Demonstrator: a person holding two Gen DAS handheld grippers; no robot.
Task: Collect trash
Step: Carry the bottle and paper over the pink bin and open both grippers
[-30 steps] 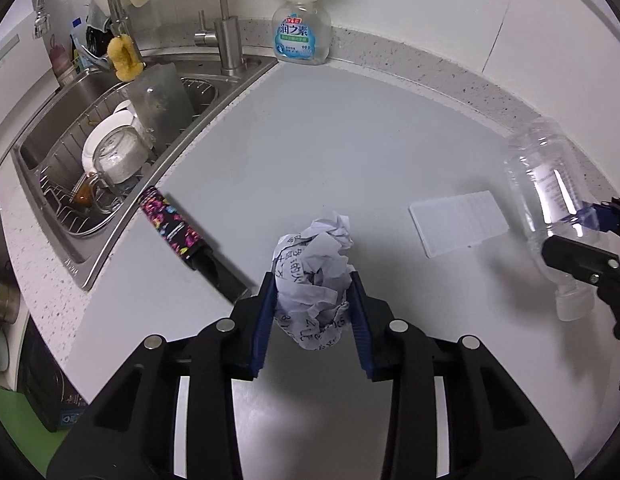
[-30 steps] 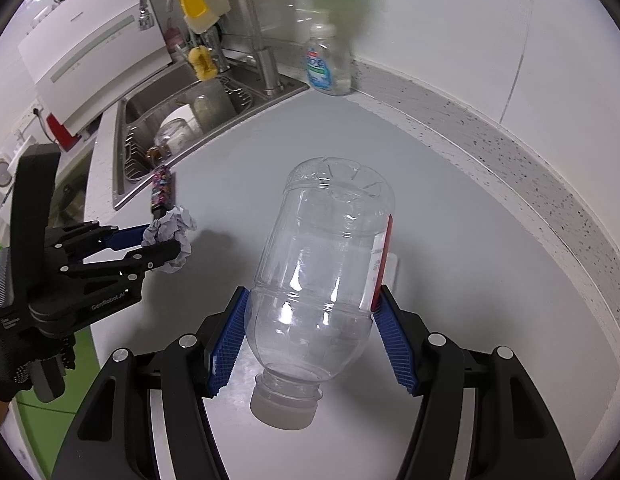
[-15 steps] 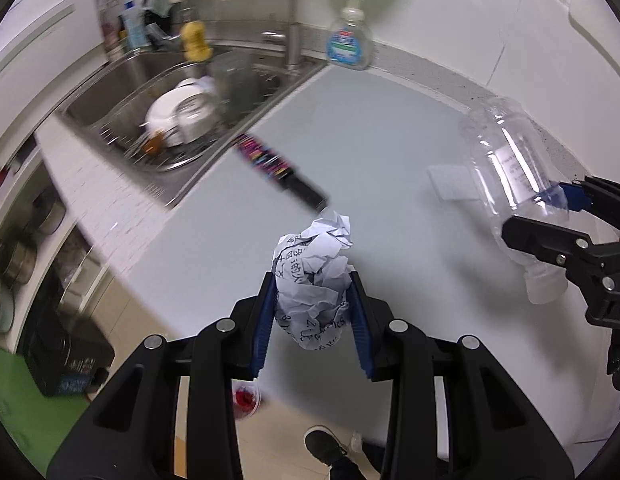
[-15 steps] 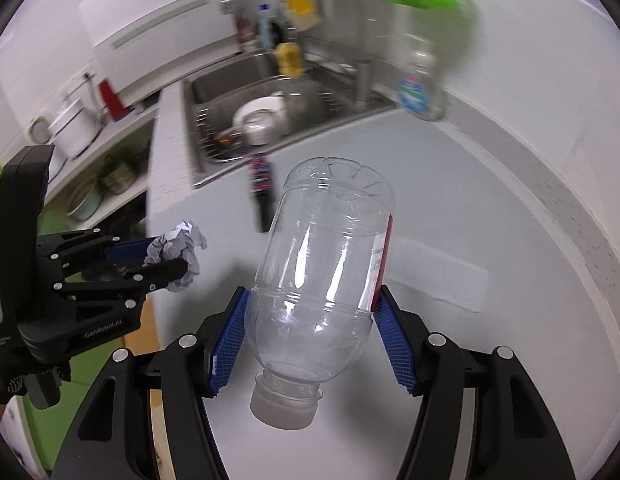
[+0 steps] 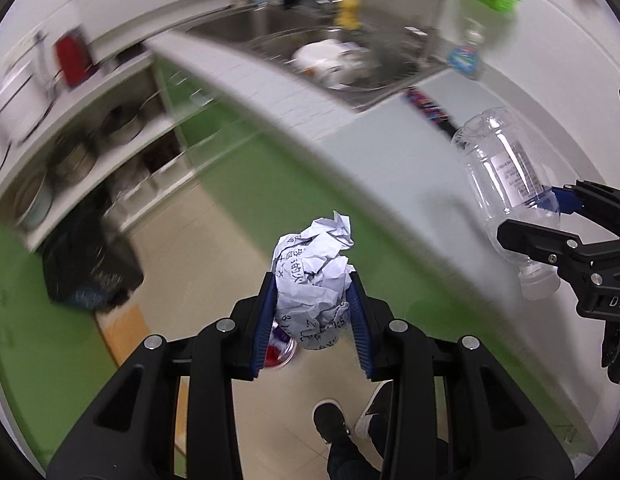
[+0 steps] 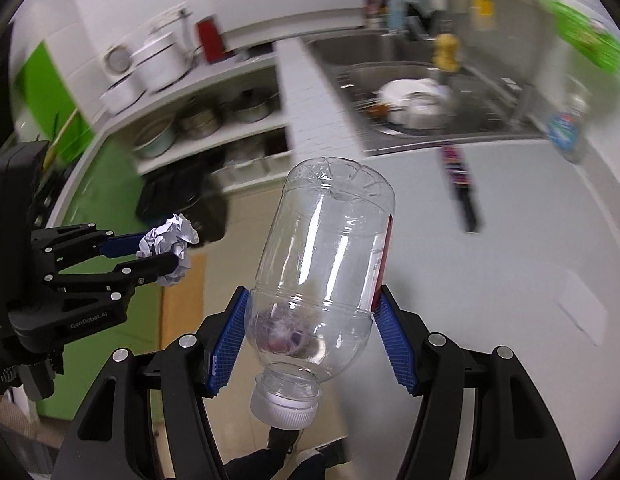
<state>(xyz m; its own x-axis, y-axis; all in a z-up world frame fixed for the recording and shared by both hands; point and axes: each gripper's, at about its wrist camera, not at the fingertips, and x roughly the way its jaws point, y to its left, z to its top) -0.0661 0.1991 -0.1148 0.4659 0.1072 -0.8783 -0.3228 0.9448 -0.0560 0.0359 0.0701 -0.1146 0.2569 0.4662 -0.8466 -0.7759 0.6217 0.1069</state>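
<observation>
Item: crumpled paper ball [image 5: 315, 280], printed, clamped between the blue pads of the left gripper [image 5: 313, 312]; carried off the table [image 5: 393, 168], out past its front edge and above the floor.

Item: clear plastic bottle [image 6: 321, 272], empty, capped, neck down; pinched at its lower body by the right gripper [image 6: 311, 336], jaws set about halfway on its width. Position: above the table's front edge.

Also on the table: a white card [image 6: 581, 312] and a dark patterned bar [image 6: 459, 176], both well behind the bottle.

Step judged: transport, both pieces lifted and on their way to disposal. A dark bag or bin [image 5: 90, 264] stands on the floor below the table, blurred. The next move calls for bringing each gripper over a receptacle and opening it there.
</observation>
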